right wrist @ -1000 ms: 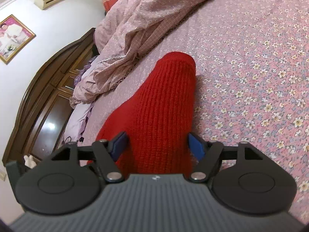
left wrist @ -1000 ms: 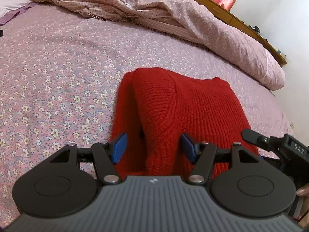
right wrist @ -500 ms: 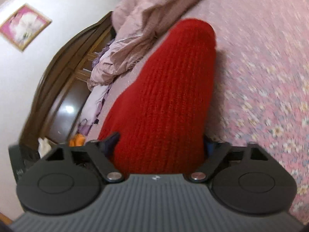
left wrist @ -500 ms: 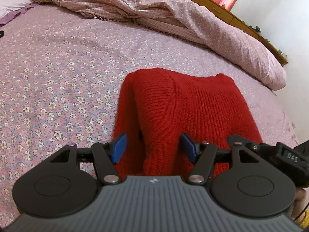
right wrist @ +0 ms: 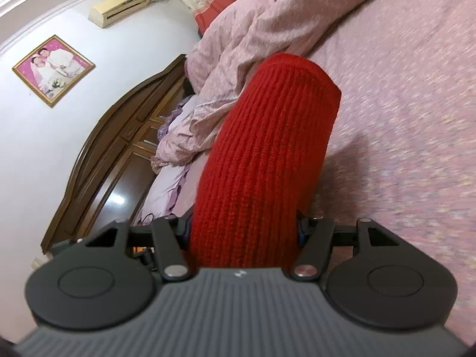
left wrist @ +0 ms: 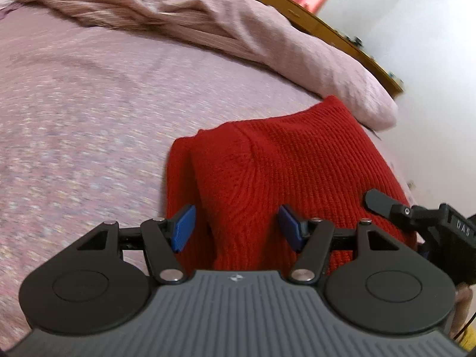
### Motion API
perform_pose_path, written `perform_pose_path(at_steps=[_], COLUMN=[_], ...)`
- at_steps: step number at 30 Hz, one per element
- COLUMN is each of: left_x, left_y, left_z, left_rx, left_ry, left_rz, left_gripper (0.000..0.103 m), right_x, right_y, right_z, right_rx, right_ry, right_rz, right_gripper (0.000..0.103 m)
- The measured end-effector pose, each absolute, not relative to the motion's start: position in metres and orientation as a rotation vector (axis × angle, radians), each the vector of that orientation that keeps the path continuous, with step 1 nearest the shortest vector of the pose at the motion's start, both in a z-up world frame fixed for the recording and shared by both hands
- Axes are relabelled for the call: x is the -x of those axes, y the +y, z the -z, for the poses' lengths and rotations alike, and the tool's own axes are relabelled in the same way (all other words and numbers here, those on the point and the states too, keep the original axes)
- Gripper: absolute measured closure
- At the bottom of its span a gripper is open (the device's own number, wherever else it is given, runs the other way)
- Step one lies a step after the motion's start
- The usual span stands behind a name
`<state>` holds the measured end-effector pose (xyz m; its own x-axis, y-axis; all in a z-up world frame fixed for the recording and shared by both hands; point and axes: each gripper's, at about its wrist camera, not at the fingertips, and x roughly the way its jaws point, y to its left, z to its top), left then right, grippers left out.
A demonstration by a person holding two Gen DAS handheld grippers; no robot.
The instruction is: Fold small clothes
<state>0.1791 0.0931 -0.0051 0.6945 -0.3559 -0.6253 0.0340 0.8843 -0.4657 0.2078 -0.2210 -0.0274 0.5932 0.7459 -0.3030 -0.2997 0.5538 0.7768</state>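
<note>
Blue pads [left wrist: 184, 228] of the left gripper [left wrist: 236, 227] stand wide apart, straddling a thick fold of the red knit garment [left wrist: 297, 172] without pinching it. The right gripper [right wrist: 242, 232] looks clamped on the knit's near edge, its fingers mostly buried in the wool, lifting the bundle so it casts a shadow on the floral bedsheet [right wrist: 401, 119]. My guess: it's being carried over for another fold. Beyond lies a rumpled pink quilt [left wrist: 208, 15].
</note>
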Motion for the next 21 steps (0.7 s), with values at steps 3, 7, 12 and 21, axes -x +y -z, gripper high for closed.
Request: perform_pose_path(at_steps=[3, 7, 12, 21], left_x=[-0.174, -0.164, -0.159, -0.147], left_y=[0.066, 0.034, 0.008, -0.002], left_z=[0.004, 0.007, 0.018, 0.016], left_rx=[0.416, 0.368, 0.274, 0.236], left_ry=[0.800, 0.833, 0.872, 0.853], left_rz=[0.278, 0.332, 0.301, 0.290], left_gripper=[0.035, 0.035, 0.035, 0.046], right_x=[-0.195, -0.173, -0.162, -0.144], right_y=[-0.244, -0.273, -0.286, -0.290], right_z=[0.023, 0.026, 0.050, 0.056], right_rx=[-0.747, -0.750, -0.683, -0.563], right_ry=[0.692, 0.708, 0.781, 0.737], right_rz=[-0.633, -0.580, -0.486, -0.363], right_gripper=[0.041, 0.041, 0.036, 0.026])
